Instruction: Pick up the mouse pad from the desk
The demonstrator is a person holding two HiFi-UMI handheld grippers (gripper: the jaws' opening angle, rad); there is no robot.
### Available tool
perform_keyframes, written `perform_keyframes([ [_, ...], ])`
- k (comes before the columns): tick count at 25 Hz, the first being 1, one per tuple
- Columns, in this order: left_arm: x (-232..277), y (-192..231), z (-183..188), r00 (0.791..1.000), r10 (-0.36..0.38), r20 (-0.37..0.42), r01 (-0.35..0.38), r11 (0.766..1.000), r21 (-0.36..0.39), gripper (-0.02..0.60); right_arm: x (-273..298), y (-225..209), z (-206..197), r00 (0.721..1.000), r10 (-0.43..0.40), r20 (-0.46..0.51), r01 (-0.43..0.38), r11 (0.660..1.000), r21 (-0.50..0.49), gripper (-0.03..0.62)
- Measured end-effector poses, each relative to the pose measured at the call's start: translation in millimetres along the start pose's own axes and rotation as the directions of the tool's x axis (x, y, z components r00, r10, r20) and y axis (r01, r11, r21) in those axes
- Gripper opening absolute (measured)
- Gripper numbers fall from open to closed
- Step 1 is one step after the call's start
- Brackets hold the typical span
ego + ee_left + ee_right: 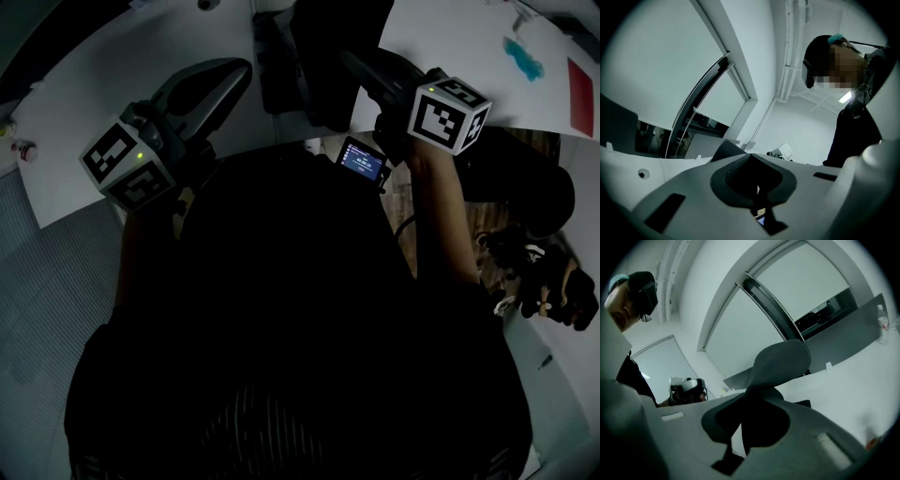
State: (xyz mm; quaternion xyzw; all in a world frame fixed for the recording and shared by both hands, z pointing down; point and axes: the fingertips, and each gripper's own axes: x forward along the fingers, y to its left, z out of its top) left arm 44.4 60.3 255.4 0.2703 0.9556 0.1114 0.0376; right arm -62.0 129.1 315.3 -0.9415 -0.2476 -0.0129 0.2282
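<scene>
A white tabletop (75,112) fills the far left, with a small round, red-topped thing (22,149) on it at its left edge. A second white tabletop (441,33) spans the far right. A teal object (525,58) and a flat red rectangle (581,94) lie on it toward its right end, near each other but apart. Grey carpet (47,281) covers the floor on the left, and wood-patterned floor (483,230) shows on the right.
</scene>
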Motion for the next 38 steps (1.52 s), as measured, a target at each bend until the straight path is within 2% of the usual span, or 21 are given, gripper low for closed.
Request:
perform_keyframes([
  [4,-13.0,-20.0,69.1,1.0,0.022,-0.001,-0.022,0.998,0.051,0.006,-25.1,54.3,83.9,0.995,0.033,0.094,-0.029,0.998,-0.047,0.02],
  [8,-30.0,-11.5,81.5,0.998,0.058,0.033,-0.06,0.995,0.077,0.008,-36.5,79.4,115.6,0.981,0.069,0.181,-0.061,0.997,-0.051,0.02],
  [12,-32.0,-17.3,89.9,0.995,0.037,0.096,-0.049,0.991,0.123,0.008,-40.0,100.2,129.6,0.963,0.133,0.233,-0.12,0.99,-0.067,0.02],
  [15,-27.9,-25.0,103.0,0.991,0.051,0.127,-0.071,0.985,0.157,0.008,-42.7,120.0,142.4,0.948,0.172,0.266,-0.154,0.984,-0.087,0.02],
  [20,-15.0,-40.8,119.4,0.993,0.055,0.1,-0.076,0.973,0.216,0.008,-41.3,139.8,152.3,0.951,0.184,0.248,-0.154,0.979,-0.137,0.02],
  [27,-8.4,-44.3,120.7,0.996,0.052,0.071,-0.066,0.976,0.21,0.008,-39.9,137.0,149.7,0.963,0.164,0.214,-0.14,0.983,-0.122,0.02],
  [30,-7.1,-45.2,119.5,0.997,0.05,0.061,-0.061,0.977,0.202,0.008,-39.4,137.0,150.2,0.958,0.182,0.223,-0.157,0.98,-0.125,0.02],
  [38,-5.5,-48.0,128.7,0.997,0.039,0.074,-0.055,0.97,0.238,0.007,-39.0,136.0,147.3,0.957,0.193,0.216,-0.17,0.978,-0.12,0.02],
])
